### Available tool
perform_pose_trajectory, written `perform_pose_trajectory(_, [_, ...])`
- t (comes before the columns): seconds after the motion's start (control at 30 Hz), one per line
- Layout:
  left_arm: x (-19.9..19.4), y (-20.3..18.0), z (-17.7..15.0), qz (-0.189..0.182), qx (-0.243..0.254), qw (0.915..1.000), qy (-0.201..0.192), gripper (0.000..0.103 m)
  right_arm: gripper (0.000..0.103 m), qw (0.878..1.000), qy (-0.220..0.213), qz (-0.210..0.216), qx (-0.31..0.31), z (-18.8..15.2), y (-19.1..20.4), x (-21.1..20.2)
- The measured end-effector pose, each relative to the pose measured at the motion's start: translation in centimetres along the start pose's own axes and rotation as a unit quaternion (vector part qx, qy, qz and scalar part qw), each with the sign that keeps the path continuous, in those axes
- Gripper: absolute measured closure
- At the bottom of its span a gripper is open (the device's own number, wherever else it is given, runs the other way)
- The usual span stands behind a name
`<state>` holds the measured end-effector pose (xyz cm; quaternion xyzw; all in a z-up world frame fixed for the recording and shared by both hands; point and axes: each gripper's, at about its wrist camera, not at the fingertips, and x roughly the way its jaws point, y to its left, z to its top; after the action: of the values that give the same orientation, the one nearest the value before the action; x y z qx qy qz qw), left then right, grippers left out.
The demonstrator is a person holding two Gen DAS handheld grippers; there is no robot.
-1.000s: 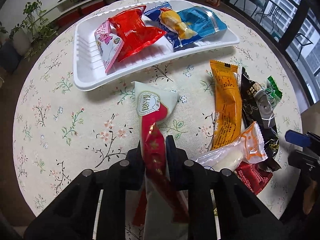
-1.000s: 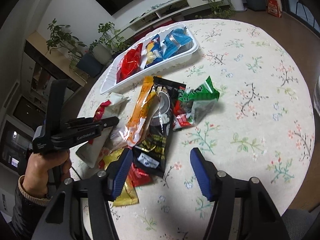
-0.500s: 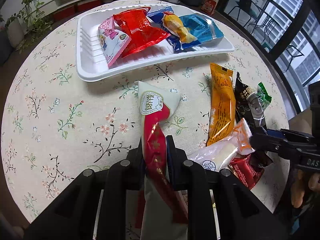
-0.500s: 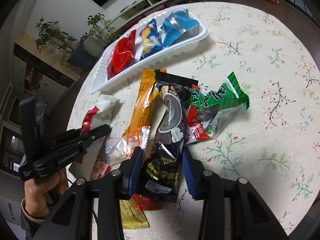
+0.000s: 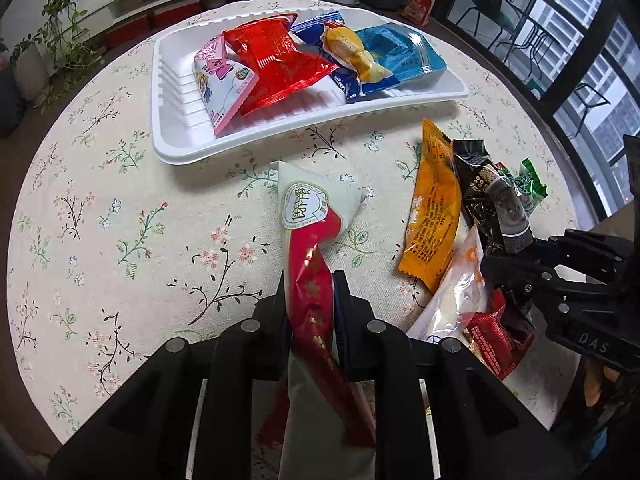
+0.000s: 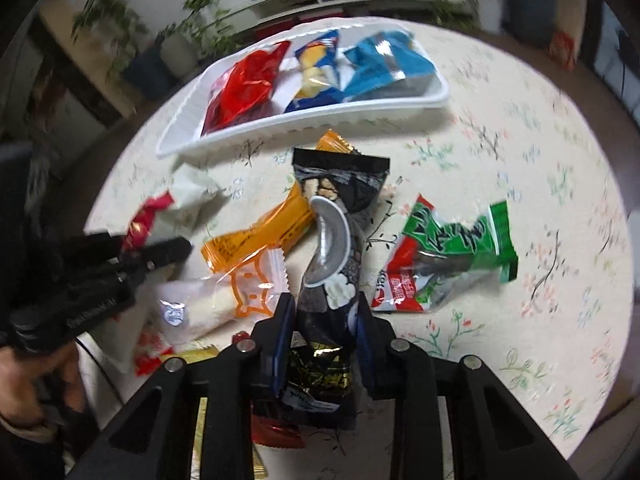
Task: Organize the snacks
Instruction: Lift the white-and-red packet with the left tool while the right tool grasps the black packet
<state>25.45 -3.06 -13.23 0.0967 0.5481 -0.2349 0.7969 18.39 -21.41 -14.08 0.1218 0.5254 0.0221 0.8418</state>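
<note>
A round table under a cream floral tablecloth point(image 5: 132, 216) stands in a living room, with a low white media shelf and potted plants at twelve o'clock and dark-framed windows at two o'clock. The left gripper point(image 5: 311, 292) has its jaws pressed together on a long cream-and-red snack packet point(image 5: 308, 236), whose free end lies on the cloth toward twelve o'clock, near the white ribbed plastic tray point(image 5: 172, 128). The right gripper point(image 6: 323, 312) pinches a black foil snack packet with a silver spoon print point(image 6: 336, 216); its jaws have just been closing and now press the wrapper's sides.

Only the left view shows the pink cartoon packet point(image 5: 222, 80) in the tray beside the red, yellow and blue wrappers. Only the right view, which is blurred, shows the green-and-red foil bag point(image 6: 452, 256) whole, at three o'clock from the black packet, and a hand point(image 6: 24, 380) gripping the left tool at nine o'clock. An orange packet point(image 6: 260, 236) and a clear orange-printed packet point(image 6: 224, 296) lie between the tools.
</note>
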Motion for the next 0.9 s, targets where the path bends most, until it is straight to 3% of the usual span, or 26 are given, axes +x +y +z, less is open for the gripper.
perform_pose_trajectory(0.17, [0.0,0.0,0.1,-0.005,0.001,1.0000,0.002,0.087,0.080,0.999,0.001,0.033,0.022,-0.1,-1.5,-0.3])
perform_pose_trajectory(0.5, [-0.2,2.5,0.1,-0.067,-0.052,0.9964,-0.005,0.088,0.084,0.988,-0.019,0.122,0.089,-1.3,-4.6,-1.5])
perform_pose_trajectory(0.77, [-1.0,5.1,-1.1,-0.119,-0.101,0.9876,-0.020,0.088,0.084,0.974,-0.035,0.183,0.128,-1.9,-6.5,-3.2])
perform_pose_trajectory(0.9, [-2.2,6.6,-1.9,-0.163,-0.137,0.9762,-0.042,0.088,0.084,0.964,-0.041,0.218,0.146,-2.1,-7.1,-3.6])
